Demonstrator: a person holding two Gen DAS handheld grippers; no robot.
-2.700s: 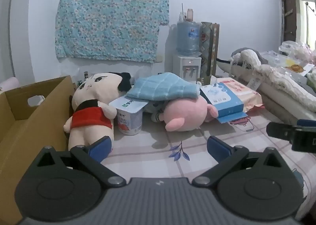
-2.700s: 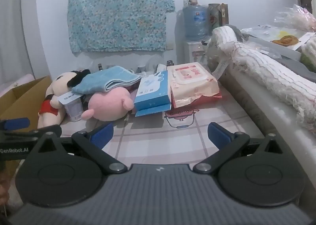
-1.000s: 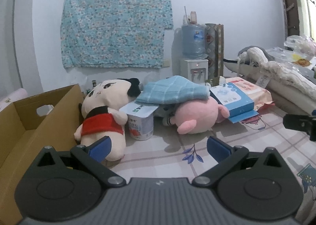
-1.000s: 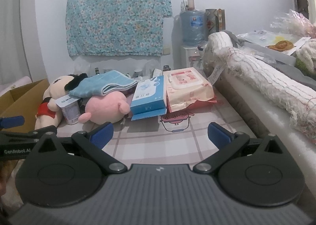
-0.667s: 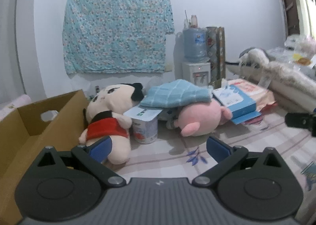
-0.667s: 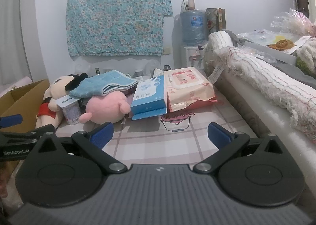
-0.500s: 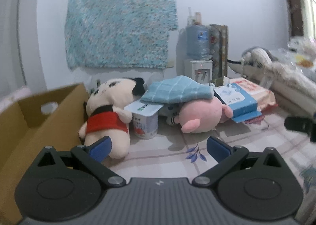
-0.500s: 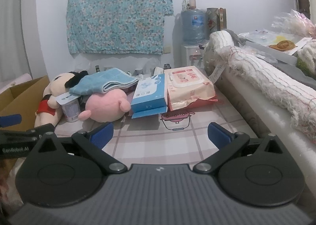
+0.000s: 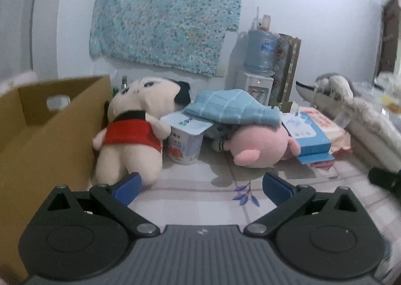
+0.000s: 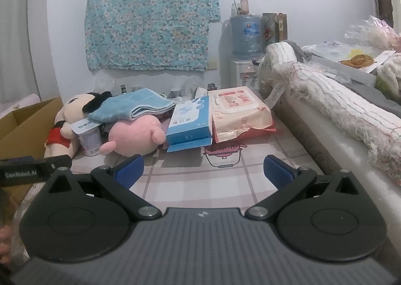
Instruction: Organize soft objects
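While both tongs gape | box handhole left-view only | bedding right-view

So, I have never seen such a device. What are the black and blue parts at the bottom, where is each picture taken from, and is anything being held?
A person holds one two-finger tool in each hand; a camera on each looks forward along its fingers. The black plates with blue pads are those tools: the left gripper in one picture, the right gripper in the other. Both are open and hold nothing. On the patterned cloth lie a doll in red, a yogurt cup, a pink plush under a folded blue towel, a blue box and a wipes pack. A cardboard box stands at the left.
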